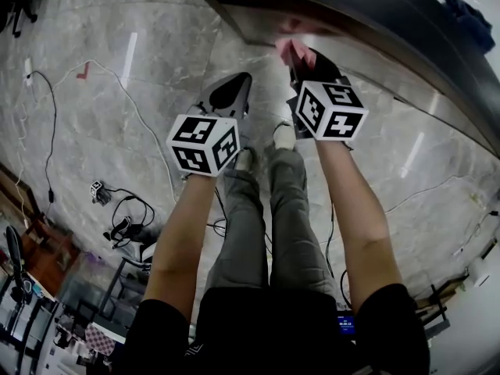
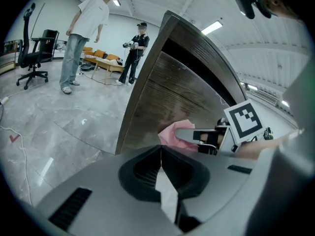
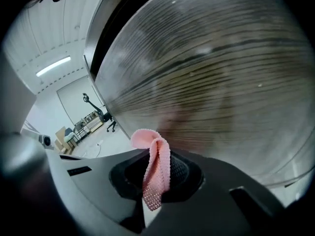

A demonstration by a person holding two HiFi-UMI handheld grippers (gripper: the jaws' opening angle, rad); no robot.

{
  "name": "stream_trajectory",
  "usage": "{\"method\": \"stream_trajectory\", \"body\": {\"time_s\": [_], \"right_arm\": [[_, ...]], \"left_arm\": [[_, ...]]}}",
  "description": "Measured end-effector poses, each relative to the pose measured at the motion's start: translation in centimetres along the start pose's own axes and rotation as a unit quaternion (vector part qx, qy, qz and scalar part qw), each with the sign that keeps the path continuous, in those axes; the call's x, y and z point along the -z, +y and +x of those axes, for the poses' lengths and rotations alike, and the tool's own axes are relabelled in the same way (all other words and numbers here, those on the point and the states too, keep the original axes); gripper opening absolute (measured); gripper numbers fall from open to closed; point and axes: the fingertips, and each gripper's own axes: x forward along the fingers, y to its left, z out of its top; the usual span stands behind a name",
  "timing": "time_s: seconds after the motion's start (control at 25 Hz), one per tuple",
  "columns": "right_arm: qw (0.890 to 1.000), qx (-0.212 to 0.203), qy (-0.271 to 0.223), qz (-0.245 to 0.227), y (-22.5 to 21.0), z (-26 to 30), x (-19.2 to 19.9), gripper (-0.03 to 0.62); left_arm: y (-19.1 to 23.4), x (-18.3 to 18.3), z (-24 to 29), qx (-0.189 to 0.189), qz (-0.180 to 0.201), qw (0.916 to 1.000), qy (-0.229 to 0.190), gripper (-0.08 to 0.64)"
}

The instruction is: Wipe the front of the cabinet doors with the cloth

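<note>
Right claw: my right claw [image 3: 155, 181] is clamped tight on the pink cloth [image 3: 156, 173]. A folded strip stands up out of the closed jaws, looped over at its top.
Left claw: my left claw [image 2: 161, 154] has its jaws pressed together with nothing between them. It sits at the lower centre of its own view.
Cloth, place: upper centre of the head view, just in front of the dark cabinet door [image 3: 221, 73].
Contact: I cannot tell whether the cloth touches the door.
Hidden: in the head view my right claw and its marker cube [image 1: 331, 109] cover most of the cloth, so only a pink edge shows.
Cut off: the cabinet runs out of the frame at the upper right of the head view.
Hard to read: the door's wood grain is smeared in the right gripper view.
Around: cables [image 1: 125, 225] lie on the grey floor [image 1: 117, 92] at the left. My legs [image 1: 266, 217] fill the centre.
Background: two people [image 2: 86, 33] and an office chair [image 2: 34, 48] are at the upper left of the left gripper view, well away from the door.
</note>
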Motion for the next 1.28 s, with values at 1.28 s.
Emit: {"method": "stream_trajectory", "body": {"time_s": [1.28], "right_arm": [[0.982, 0.159, -0.046, 0.09, -16.7, -13.4, 2.0, 0.043]], "left_arm": [[-13.1, 0.9, 8.1, 0.118, 0.074, 0.9884, 0.059, 0.011]]}}
